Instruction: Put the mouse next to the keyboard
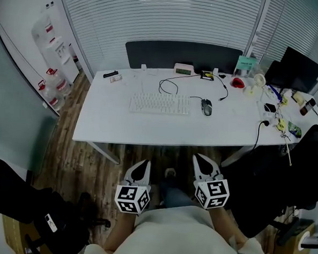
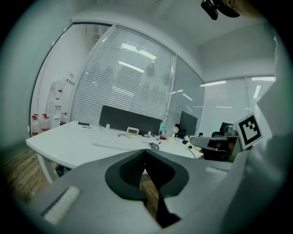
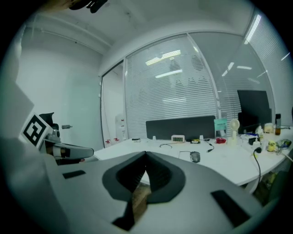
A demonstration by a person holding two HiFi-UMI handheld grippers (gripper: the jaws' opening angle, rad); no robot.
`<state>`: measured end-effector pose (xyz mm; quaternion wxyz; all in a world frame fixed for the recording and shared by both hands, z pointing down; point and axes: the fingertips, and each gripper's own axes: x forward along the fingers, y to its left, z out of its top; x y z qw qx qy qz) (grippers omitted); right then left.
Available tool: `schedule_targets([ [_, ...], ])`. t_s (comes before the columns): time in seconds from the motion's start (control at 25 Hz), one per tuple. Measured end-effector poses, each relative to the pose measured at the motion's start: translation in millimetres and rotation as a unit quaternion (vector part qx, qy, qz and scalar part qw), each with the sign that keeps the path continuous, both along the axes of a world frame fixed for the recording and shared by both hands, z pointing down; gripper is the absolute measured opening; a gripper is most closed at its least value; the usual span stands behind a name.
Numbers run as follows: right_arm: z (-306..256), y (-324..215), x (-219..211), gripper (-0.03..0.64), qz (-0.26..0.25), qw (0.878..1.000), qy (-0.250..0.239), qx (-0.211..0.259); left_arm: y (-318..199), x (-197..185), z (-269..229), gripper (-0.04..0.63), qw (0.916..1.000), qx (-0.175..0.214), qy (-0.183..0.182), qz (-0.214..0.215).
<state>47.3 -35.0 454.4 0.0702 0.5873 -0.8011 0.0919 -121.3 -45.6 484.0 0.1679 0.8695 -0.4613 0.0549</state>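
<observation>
A dark wired mouse [image 1: 206,106] lies on the white desk [image 1: 116,124], just right of the white keyboard [image 1: 159,103]; its cable loops back toward the desk's rear. The mouse [image 2: 154,146] and keyboard [image 2: 112,144] show far off in the left gripper view, and the mouse [image 3: 195,156] also in the right gripper view. Both grippers are held close to the person's body, short of the desk's front edge. My left gripper [image 1: 142,168] is shut with nothing in it. My right gripper [image 1: 205,163] is shut too, also empty.
A dark partition [image 1: 183,55] stands along the desk's back edge, with a small clock [image 1: 183,69] before it. Clutter, cables and a monitor [image 1: 299,70] fill the desk's right end. Black chairs [image 1: 25,204] stand at the lower left and at the right. Water bottles [image 1: 49,87] stand on the floor at left.
</observation>
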Motion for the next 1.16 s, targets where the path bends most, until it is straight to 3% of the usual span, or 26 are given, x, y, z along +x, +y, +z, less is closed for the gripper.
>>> schedule_targets([
  [0.48, -10.2, 14.2, -10.7, 0.000, -0.013, 1.000, 0.018, 0.018, 11.3, -4.6, -5.6, 0.011, 0.9999, 0.010, 0.008, 0.004],
  [1.16, -19.6, 0.0, 1.6, 0.000, -0.009, 0.999, 0.005, 0.031, -0.9, 5.6, -12.4, 0.011, 0.9999, 0.013, 0.007, 0.004],
])
